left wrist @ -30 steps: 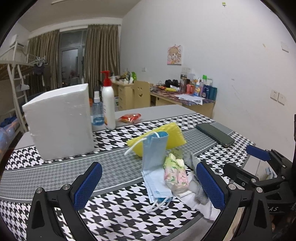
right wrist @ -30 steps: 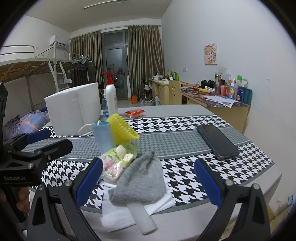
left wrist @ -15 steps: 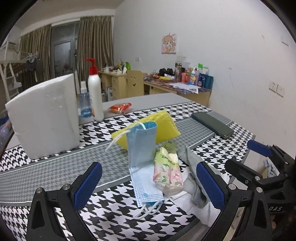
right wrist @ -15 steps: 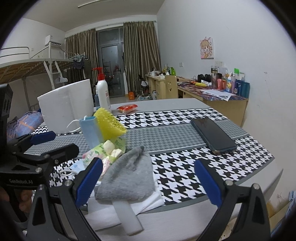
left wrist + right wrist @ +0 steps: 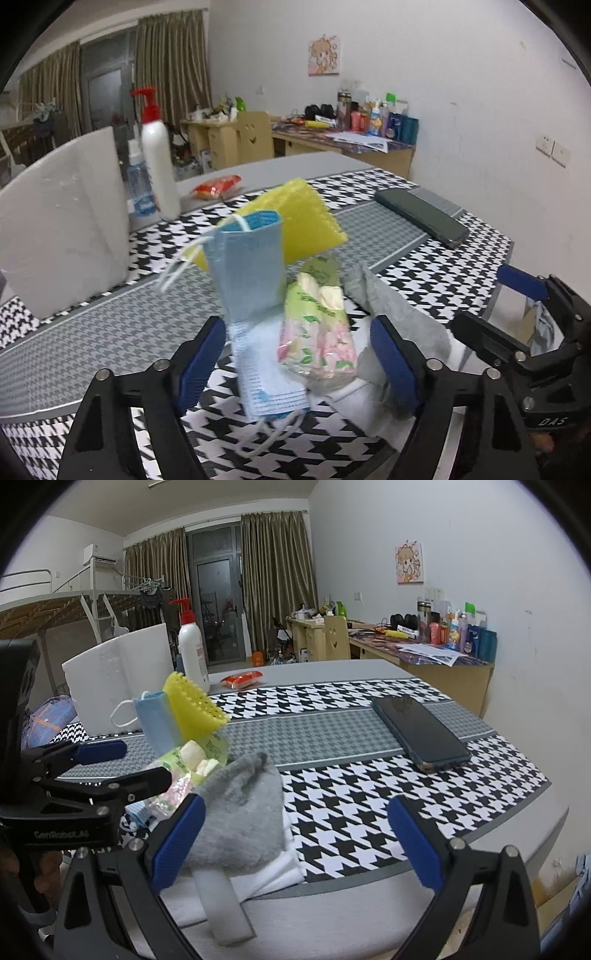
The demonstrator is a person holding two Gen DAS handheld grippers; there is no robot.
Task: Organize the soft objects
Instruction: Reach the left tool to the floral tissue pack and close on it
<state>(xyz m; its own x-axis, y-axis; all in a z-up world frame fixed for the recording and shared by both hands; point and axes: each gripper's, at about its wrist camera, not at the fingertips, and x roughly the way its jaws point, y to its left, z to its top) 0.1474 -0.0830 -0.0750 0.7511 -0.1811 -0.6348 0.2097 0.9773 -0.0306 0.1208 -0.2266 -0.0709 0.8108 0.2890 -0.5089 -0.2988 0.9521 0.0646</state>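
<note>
Soft clutter sits heaped at the counter's point(image 5: 369, 698) near edge as the left hand-held gripper point(image 5: 295, 362), jaws just narrowing but touching nothing, straddles mask point(image 5: 255, 280) and tissue pack point(image 5: 317, 332); closing on one item alone would avoid dragging the pile. The right hand-held gripper point(image 5: 295, 834) hangs wide by the grey cloth point(image 5: 240, 805).

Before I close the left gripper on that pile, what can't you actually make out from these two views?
- Left wrist view: whether the left gripper pads touch the tissue pack or blue mask; motion blur.
- Right wrist view: the left gripper's body covers the mask's lower half.
- Both views: what lies under the grey cloth; it covers the white towel.
</note>
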